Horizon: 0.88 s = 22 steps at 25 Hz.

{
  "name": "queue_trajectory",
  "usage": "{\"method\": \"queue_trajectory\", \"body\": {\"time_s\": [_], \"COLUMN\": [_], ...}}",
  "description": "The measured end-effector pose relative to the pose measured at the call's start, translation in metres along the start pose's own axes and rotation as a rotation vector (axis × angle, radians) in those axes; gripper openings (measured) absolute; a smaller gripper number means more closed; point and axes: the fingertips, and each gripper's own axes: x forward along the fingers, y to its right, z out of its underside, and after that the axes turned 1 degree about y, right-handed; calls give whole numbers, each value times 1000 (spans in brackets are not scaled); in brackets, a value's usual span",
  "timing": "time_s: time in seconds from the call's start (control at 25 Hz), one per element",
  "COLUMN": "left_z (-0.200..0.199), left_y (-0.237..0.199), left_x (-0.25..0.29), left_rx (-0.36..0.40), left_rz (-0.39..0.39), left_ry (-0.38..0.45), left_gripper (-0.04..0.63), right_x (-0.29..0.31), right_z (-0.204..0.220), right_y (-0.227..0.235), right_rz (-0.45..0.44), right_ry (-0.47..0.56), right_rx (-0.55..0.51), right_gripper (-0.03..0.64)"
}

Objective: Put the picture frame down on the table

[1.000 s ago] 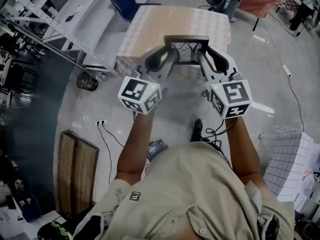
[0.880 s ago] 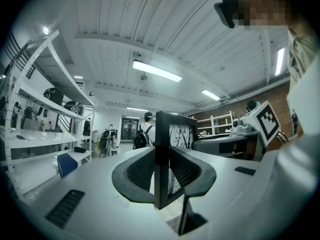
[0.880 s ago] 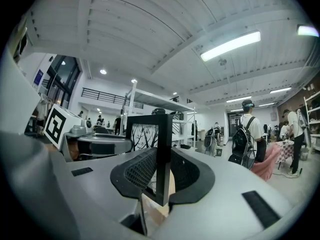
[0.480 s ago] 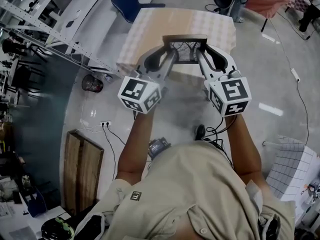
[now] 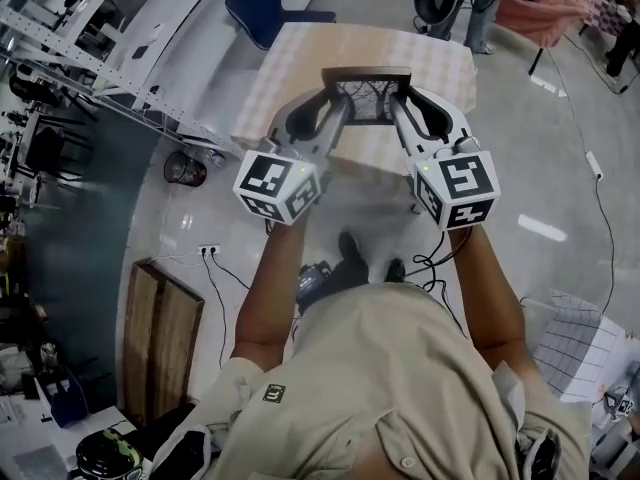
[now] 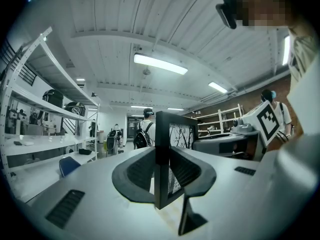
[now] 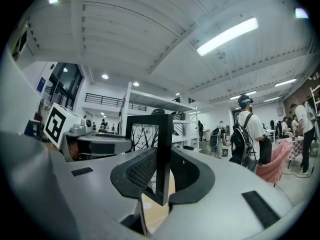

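A black picture frame (image 5: 371, 97) showing a print of bare tree branches is held upright in the air, over the middle of the desk's near edge; whether its lower edge touches the desk (image 5: 300, 58) cannot be told from the head view. The left claw (image 5: 337, 118) pinches the frame's left side bar; in the left gripper view the bar (image 6: 162, 154) stands vertical between the two dark ribbed pads (image 6: 140, 170), which press on it from both sides. The right claw (image 5: 398, 116) pinches the opposite side bar in the same way; in the right gripper view the frame (image 7: 163, 151) runs up between that claw's pads (image 7: 141, 170). Each claw carries a cube with square black-and-white markers, the left cube (image 5: 278, 186) and the right cube (image 5: 457, 189) both nearer the person than the desk. The desk has a pale checked top; a blue chair (image 5: 262, 3) stands off its far left corner. Metal shelving (image 5: 95, 43) runs along the floor to the left; a wooden board (image 5: 155, 338) lies on the floor lower left. A person with a backpack (image 7: 248, 129) stands in the background of the right gripper view.
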Motion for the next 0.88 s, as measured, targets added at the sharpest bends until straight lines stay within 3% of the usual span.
{"method": "queue_trajectory", "body": {"time_s": [0.88], "left_z": [52], "left_y": [-101], "left_x": [71], "left_rx": [-72], "left_rz": [30], "left_ry": [-50], "left_gripper": [86], "right_x": [115], "right_z": [49], "right_y": [36], "right_rz": [42], "right_ry": [-78], "right_rx": [12], "right_gripper": [87]}}
